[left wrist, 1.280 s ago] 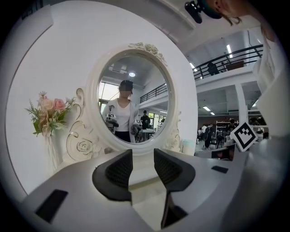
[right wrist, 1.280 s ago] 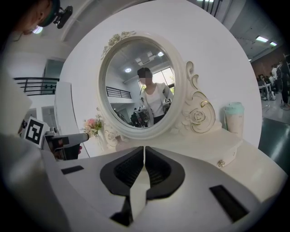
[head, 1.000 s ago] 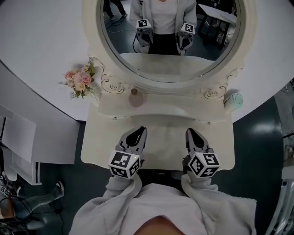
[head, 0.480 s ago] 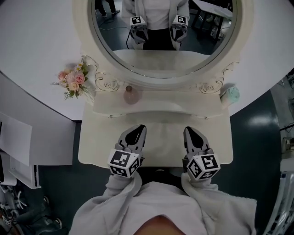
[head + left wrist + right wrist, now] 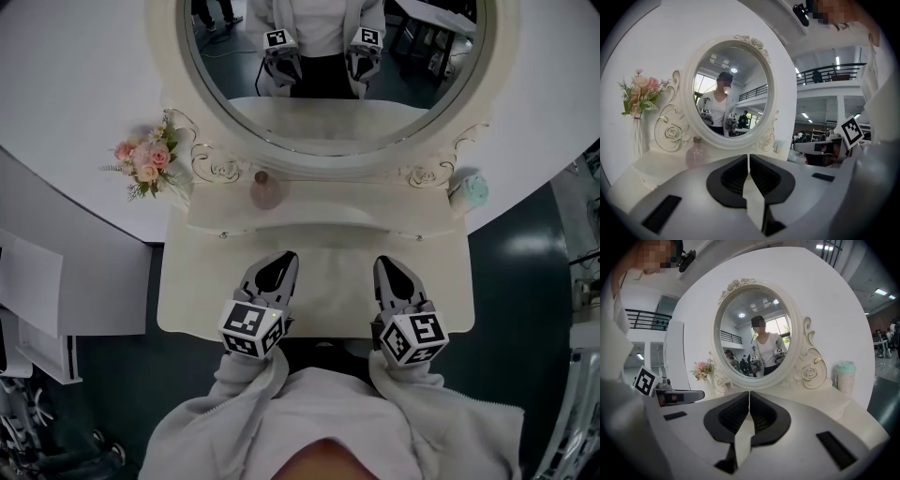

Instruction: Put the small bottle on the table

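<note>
**Bottle upright on the back shelf, both claws shut and empty**

The bottle stands upright on the raised shelf at the far edge of the counter. It is just below the rim of the round mirror and left of the middle. Its long axis is vertical. The round pink body rests on the shelf and the narrow neck and cap point straight up, as the left claw's view shows plainly.

The left claw hovers over the near part of the counter with its jaws pressed together and nothing between them. The bottle lies farther off, ahead of this claw and a little to its left, well apart from it. In that claw's own view the bottle sits left of the line of the closed jaws.

The right claw is beside the left one, also over the near part of the counter. Its jaws are closed too and hold nothing. The bottle is far and to the left of it, farther away than from the left claw.

Flowers stand at the shelf's far left end, left of the bottle. A cup with a mint lid stands at the far right end.
</note>
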Tool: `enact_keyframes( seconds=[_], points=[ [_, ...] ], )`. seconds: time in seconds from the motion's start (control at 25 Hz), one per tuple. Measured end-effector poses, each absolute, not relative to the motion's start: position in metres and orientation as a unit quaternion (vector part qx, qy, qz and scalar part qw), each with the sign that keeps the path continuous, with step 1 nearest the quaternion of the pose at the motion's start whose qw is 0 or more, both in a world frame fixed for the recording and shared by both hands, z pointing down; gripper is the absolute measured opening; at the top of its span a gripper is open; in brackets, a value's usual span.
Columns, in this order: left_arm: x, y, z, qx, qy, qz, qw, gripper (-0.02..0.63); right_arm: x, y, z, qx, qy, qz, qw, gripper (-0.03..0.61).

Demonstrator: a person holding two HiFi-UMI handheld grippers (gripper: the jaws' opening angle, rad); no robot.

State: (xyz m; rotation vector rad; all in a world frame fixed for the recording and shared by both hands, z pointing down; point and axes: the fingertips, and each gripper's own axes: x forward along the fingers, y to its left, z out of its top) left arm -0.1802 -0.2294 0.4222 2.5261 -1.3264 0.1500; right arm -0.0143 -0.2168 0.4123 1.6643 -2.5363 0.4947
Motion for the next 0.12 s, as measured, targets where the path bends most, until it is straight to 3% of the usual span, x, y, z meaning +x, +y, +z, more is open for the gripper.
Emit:
enact_keyframes(
  seconds=[0.12],
  points=[
    [-0.1803,-0.2305,0.4232,0.875,-0.459,0.053,0.141,0.029,-0.0141,-0.2179,0.4131,0.542,-0.824,0.161,0.033,0.034]
  ],
)
